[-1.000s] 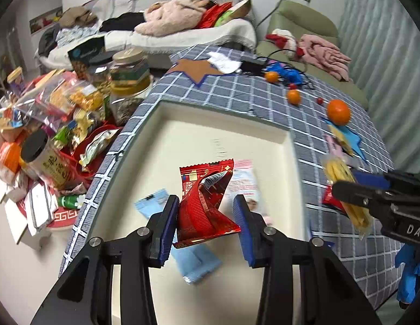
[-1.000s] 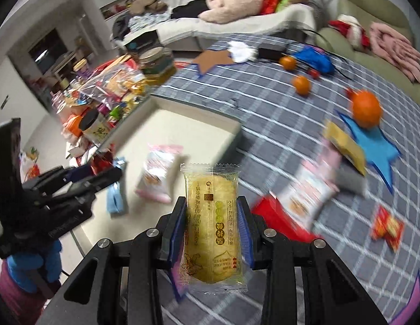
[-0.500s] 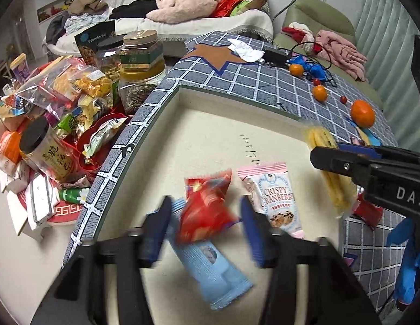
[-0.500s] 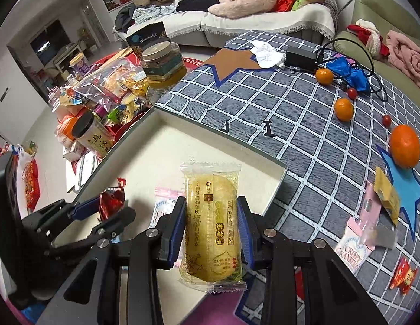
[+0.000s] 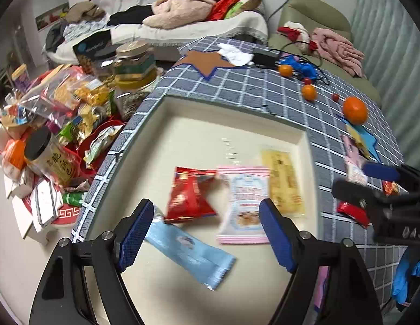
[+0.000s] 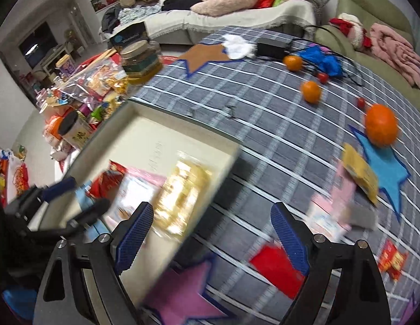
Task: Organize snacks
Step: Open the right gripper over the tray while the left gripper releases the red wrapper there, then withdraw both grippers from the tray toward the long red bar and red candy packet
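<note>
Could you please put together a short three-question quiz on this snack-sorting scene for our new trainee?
1. How many snack packets lie in the cream tray?
2. True or false: the left gripper is clamped on the red packet.
3. Which packet lies nearest the tray's right wall: red, pink, yellow or blue?

Key
1. Four.
2. False; its jaws are opening, nothing gripped.
3. The yellow one.

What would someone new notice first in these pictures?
Probably the cream tray on the checked cloth, holding four snack packets: red, pink, yellow and light blue. Next, the big orange on a blue star right of the tray.
</note>
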{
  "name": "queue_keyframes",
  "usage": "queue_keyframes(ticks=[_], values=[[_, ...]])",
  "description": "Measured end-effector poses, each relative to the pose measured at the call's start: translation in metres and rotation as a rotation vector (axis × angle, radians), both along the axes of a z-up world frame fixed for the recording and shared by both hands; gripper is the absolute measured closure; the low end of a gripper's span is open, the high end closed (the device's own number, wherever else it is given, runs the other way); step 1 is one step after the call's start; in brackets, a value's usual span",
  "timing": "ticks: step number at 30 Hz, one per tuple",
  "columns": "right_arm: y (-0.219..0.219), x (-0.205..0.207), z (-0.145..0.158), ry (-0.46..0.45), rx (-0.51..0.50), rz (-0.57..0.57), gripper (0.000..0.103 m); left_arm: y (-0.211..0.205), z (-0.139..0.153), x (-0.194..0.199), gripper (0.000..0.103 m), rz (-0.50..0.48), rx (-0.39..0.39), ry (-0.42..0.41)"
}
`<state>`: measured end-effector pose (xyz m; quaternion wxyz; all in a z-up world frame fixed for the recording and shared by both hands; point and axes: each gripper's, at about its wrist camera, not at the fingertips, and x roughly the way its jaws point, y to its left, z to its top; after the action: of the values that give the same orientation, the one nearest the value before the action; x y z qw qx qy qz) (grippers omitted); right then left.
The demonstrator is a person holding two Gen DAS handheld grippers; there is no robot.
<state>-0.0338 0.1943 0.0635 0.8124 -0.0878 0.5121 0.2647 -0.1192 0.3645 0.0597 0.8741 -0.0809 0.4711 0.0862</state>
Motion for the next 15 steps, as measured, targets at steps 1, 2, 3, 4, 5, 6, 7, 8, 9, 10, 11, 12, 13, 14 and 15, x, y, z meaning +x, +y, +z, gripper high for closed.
queue_keyframes(ticks=[1,2,3,4,5,6,7,8,9,10,11,12,13,14,15], values=[[-0.009,-0.002,0.0,-0.002,-0.002,-0.018,0.0,-0.007,0.003,0.0,0.02,-0.014,0.005,-0.002],[-0.025,-0.005,0.0,-0.003,0.003,-0.045,0.0,-0.013,0.005,-0.001,0.02,-0.025,0.01,-0.004],[-0.036,-0.007,0.0,0.001,0.005,-0.06,0.0,-0.019,0.008,-0.001,0.02,-0.037,0.015,-0.008],[-0.047,-0.009,0.001,0.004,0.008,-0.075,0.0,-0.025,0.01,-0.001,0.02,-0.047,0.018,-0.01],[-0.062,-0.012,0.001,0.003,0.008,-0.093,0.0,-0.031,0.012,-0.001,0.02,-0.059,0.019,-0.013],[-0.073,-0.015,0.002,0.001,0.004,-0.106,0.0,-0.041,0.015,0.0,0.02,-0.078,0.02,-0.017],[-0.083,-0.017,0.003,-0.001,-0.002,-0.118,0.0,-0.047,0.017,0.0,0.02,-0.089,0.02,-0.018],[-0.098,-0.02,0.003,-0.004,-0.01,-0.137,0.0,-0.055,0.019,0.0,0.02,-0.106,0.023,-0.02],[-0.109,-0.023,0.004,-0.006,-0.014,-0.152,0.0,-0.065,0.022,0.001,0.02,-0.127,0.029,-0.023],[-0.123,-0.025,0.003,-0.006,-0.018,-0.174,0.0,-0.076,0.023,0.0,0.02,-0.15,0.033,-0.025],[-0.135,-0.028,0.002,-0.003,-0.019,-0.194,0.0,-0.087,0.025,-0.001,0.02,-0.174,0.037,-0.027],[-0.145,-0.029,0.0,0.001,-0.018,-0.212,0.0,-0.098,0.025,0.0,0.02,-0.199,0.043,-0.026],[-0.159,-0.031,-0.003,0.009,-0.018,-0.239,0.0,-0.106,0.025,0.0,0.02,-0.217,0.049,-0.024],[-0.167,-0.032,-0.004,0.015,-0.017,-0.256,0.0,-0.12,0.023,0.001,0.02,-0.248,0.062,-0.019],[-0.179,-0.033,-0.007,0.024,-0.016,-0.283,0.0,-0.132,0.022,0.002,0.02,-0.272,0.073,-0.013]])
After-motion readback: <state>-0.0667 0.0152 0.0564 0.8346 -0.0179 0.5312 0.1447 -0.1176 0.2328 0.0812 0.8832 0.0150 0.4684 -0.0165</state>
